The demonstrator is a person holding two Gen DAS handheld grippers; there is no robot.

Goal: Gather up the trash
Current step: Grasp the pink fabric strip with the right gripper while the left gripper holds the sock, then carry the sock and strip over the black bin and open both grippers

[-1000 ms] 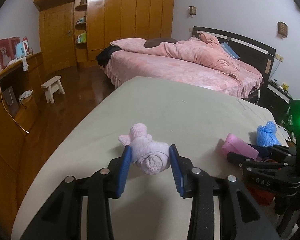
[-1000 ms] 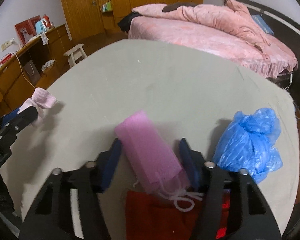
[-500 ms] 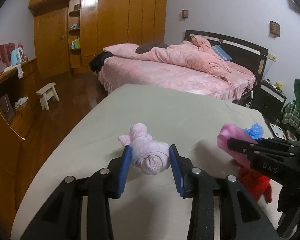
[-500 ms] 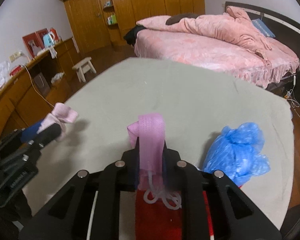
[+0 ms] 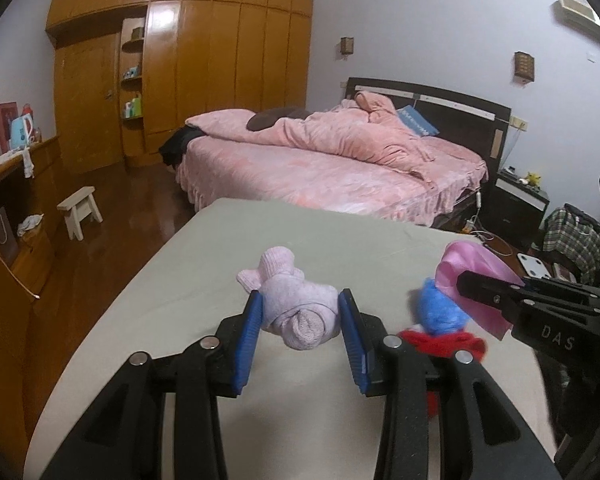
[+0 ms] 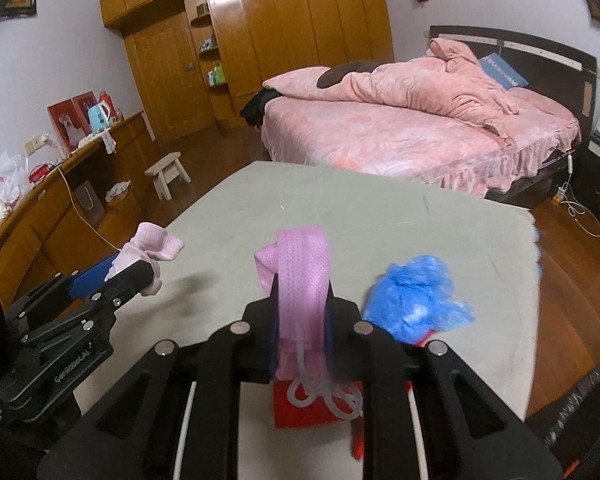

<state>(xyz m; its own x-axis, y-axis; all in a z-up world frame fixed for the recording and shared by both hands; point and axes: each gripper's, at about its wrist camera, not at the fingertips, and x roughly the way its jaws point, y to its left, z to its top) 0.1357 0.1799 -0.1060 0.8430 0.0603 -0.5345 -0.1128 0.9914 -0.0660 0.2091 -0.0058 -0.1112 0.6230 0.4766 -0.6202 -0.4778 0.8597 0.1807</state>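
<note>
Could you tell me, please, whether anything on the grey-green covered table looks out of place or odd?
Yes: the crumpled blue plastic bag and a flat red item lie loose near the grey-green covered table's right edge. The left tongs grip a rolled pale pink sock; the right tongs pinch a pink mesh pouch.

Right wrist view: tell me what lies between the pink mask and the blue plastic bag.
Only bare grey cover shows between the pink mask and the blue plastic bag, seen in the right wrist view.

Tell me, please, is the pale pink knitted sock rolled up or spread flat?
Rolled up: the pale pink knitted sock forms a tight bundle between the left gripper pads.
</note>
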